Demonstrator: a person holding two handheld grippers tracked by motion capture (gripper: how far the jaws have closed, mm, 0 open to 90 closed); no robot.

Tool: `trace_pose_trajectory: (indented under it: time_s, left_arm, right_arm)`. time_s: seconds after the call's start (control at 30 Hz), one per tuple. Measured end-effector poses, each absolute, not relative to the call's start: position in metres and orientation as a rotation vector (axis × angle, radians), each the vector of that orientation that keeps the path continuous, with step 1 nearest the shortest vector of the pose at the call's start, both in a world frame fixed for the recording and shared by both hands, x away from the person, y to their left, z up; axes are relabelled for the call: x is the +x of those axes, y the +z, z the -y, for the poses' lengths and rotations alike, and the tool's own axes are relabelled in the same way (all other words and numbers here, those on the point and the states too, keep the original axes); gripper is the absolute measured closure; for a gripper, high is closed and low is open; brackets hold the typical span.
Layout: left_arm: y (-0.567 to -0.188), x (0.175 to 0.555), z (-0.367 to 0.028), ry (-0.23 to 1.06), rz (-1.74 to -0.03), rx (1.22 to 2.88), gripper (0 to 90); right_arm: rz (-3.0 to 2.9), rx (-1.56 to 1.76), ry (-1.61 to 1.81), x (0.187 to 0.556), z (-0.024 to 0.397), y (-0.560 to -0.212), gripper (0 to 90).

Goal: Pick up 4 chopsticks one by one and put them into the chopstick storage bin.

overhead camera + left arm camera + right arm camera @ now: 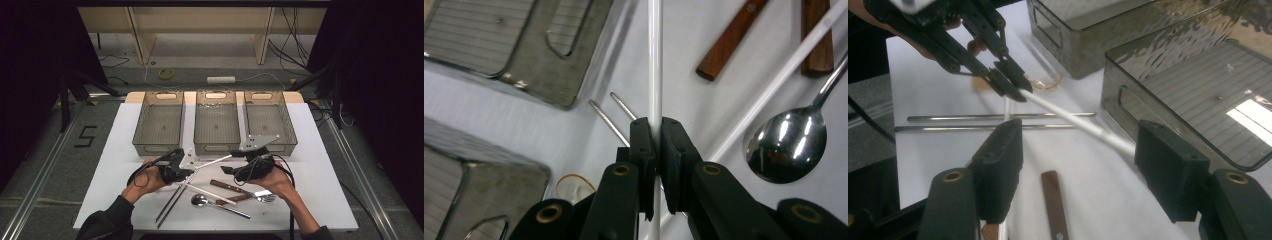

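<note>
Left gripper (pixel 657 150): black jaws pinched tight on the white chopstick (pixel 654 60), pads flat against its sides (rod runs straight up out of the grip in the left gripper view).
Right gripper (pixel 1078 165): jaws stand wide apart, pads off everything; no earlier look to compare. The chopstick's far end passes between them, close by the right-hand pad, untouched.
White chopstick: thin, smooth, round, matte white plastic; held off the table, slanting from the left gripper (pixel 192 167) toward the right gripper (pixel 227 170), near the front wall of the middle tray.
Second white chopstick (pixel 210 193): same shape, lies flat on the table just near of the held one.
Metal chopsticks (pixel 998 122): pair of slim polished steel rods, parallel, ridged at the tips; on the table below the left gripper.
Spoon (pixel 788 145): mirror-bright steel, oval bowl facing up, at the near centre of the table.
Wooden handles (pixel 730 42): two brown, flat, riveted; right of the spoon (one ends in a fork in the high view).
Trays (pixel 159 123): three smoky translucent plastic bins, ribbed floors, cut-out handles, in a row at the far edge.
Table (pixel 125 150): flat white top.
</note>
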State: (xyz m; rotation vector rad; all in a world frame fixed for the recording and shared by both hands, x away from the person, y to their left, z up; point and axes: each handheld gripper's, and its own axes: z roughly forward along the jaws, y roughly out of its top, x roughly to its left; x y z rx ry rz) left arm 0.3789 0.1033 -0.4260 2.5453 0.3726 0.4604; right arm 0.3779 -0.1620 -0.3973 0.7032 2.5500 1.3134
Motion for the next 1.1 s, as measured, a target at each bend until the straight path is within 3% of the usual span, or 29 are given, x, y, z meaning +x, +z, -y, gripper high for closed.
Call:
trace_pose_trajectory:
  time_s: [0.5,1.1]
  left_arm:
    - [-0.4,0.393,-0.128,0.333,-0.673,2.379,84.1]
    - [-0.376,0.423,-0.167,0.329,-0.93,2.186,84.0]
  right_arm:
    - [-2.485,0.748,1.383,0.358,0.167,-0.416,33.3]
    - [-2.418,0.804,1.456,0.337,0.173,-0.421,27.8]
